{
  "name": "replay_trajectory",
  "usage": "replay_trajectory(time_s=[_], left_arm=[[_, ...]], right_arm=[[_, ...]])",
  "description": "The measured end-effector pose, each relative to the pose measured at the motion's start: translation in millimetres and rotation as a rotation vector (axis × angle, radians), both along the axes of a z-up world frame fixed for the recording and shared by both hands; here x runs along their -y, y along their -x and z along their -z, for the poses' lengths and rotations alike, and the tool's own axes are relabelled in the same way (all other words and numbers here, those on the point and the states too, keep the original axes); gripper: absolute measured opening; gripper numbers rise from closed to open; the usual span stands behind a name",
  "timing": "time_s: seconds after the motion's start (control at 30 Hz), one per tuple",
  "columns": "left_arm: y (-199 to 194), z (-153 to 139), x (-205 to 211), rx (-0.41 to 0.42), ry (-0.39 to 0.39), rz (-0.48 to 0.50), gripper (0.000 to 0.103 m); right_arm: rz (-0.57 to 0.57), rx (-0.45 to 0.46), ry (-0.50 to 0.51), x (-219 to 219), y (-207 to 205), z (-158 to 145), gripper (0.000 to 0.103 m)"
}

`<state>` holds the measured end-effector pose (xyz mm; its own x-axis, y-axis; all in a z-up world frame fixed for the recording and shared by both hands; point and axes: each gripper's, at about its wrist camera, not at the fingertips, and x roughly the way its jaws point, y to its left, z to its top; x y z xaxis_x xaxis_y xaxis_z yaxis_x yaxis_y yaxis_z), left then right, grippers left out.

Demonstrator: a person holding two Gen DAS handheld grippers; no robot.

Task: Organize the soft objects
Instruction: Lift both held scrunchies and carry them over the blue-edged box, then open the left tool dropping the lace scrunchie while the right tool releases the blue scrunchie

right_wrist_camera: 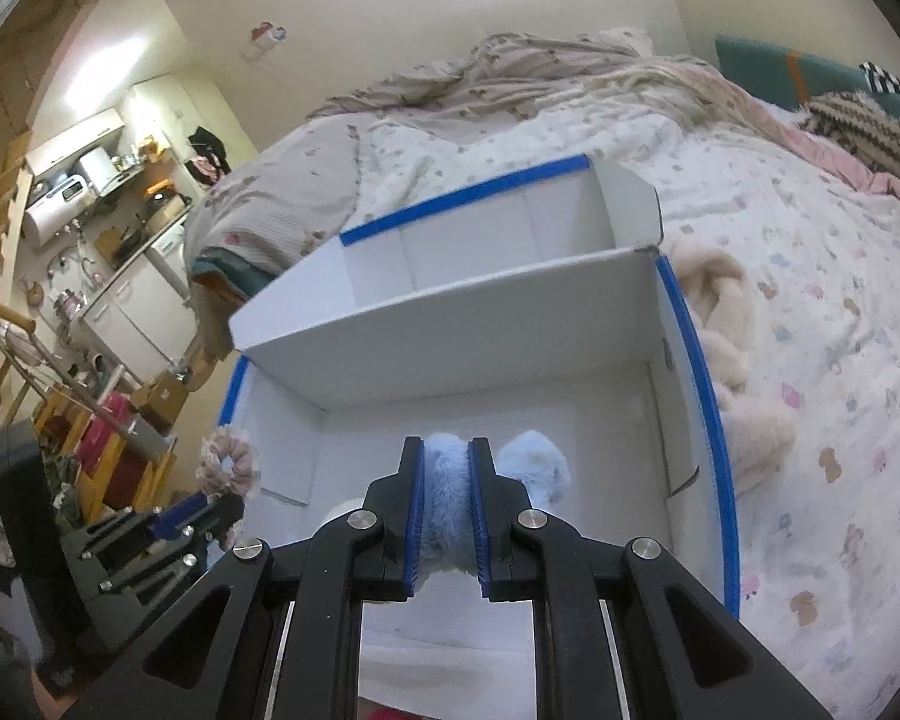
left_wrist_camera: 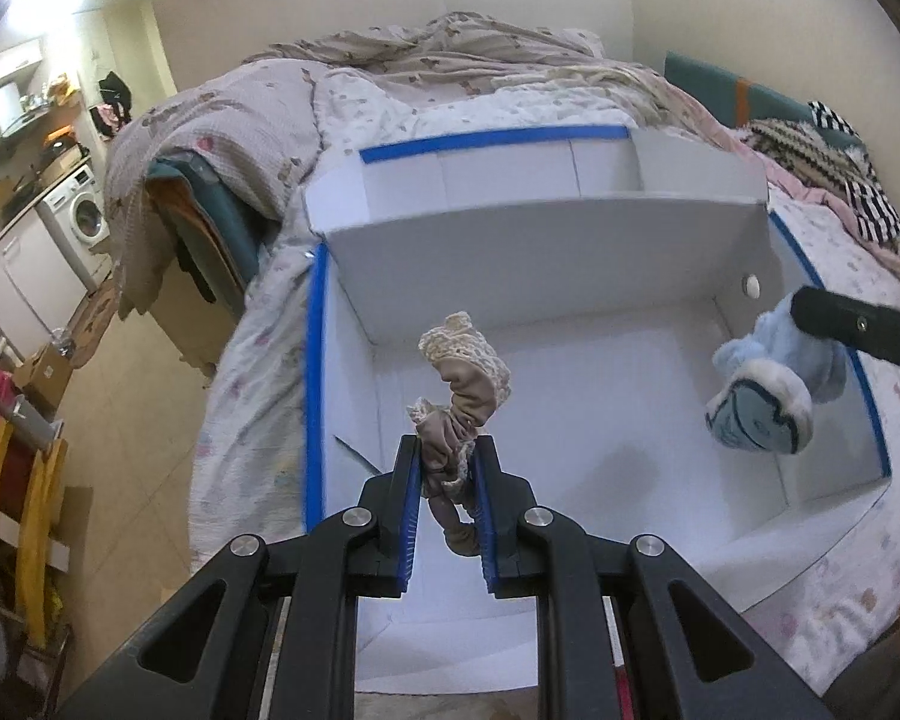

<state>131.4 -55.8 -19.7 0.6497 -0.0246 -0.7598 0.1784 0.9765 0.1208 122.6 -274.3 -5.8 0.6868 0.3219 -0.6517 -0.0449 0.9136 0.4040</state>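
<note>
— Count first: what is being seen?

— Two grippers are being held over one white box point(left_wrist_camera: 546, 252), which is edged in blue tape and split by one divider into two compartments. One soft thing is being carried by each gripper, and one cream fleece point(right_wrist_camera: 732, 360) is lying on the bed point(right_wrist_camera: 810, 276), against the box wall at three o'clock in the right wrist view.

— How is the left gripper point(left_wrist_camera: 447, 459) being held?

— It is being pointed steeply downward over the nearer compartment. Its jaws are being kept nearly closed, pinched on a beige lace-trimmed scrunchie point(left_wrist_camera: 465, 378), which is being lifted clear of the box floor, curling up toward twelve o'clock.

— And the right gripper point(right_wrist_camera: 447, 459)?

— It is likewise being angled down into the nearer compartment, narrowly clamped on a blue fluffy slipper point(right_wrist_camera: 450, 492). In the left wrist view the slipper point(left_wrist_camera: 762, 396) is being dangled at three o'clock, sole facing the camera, above the box floor.
</note>
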Motion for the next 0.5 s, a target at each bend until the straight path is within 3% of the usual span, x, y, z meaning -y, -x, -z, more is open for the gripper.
replay_trajectory(time_s=[0.3, 0.5], left_arm=[[-13, 34, 5, -0.073, -0.017, 0.034, 0.015], [-19, 42, 12, -0.104, -0.01, 0.055, 0.016]], right_arm=[[-0.045, -0.11, 0.071, -22, -8, 28, 0.016], [-0.052, -0.206, 0.12, -26, -19, 53, 0.016]])
